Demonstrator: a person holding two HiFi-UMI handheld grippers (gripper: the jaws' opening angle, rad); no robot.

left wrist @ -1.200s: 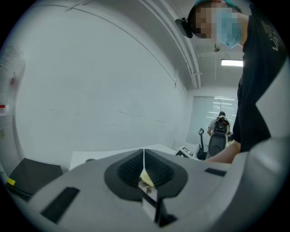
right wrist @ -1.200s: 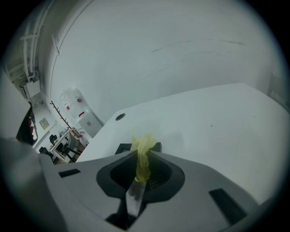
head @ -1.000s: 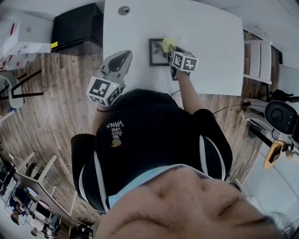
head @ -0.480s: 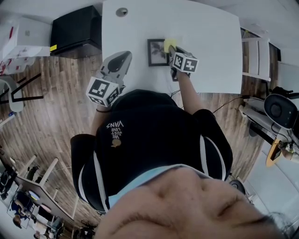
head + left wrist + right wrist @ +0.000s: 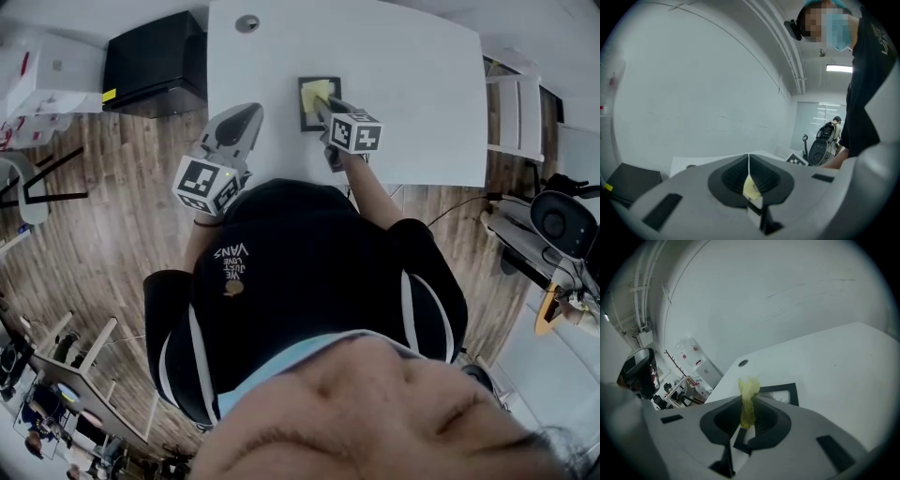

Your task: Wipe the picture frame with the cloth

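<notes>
Your right gripper (image 5: 323, 105) had its claw pinching the yellow cloth (image 5: 748, 399), a limp tuft standing up out of the pads. The cloth lay over the picture frame (image 5: 304, 111), which sat flat on the white desk (image 5: 422, 84), toward its near edge and a little left of the middle. Your left gripper (image 5: 242, 120) hung off the desk's left edge, claw pressed together, with a pale scrap at the seam that I couldn't identify.

The cloth looked soft and light. The frame looked stiff and light, likely to skid on the smooth top, so pinning its dark border would have been sensible.

The only readable writing was "VANS" on your shirt (image 5: 231, 251).
</notes>
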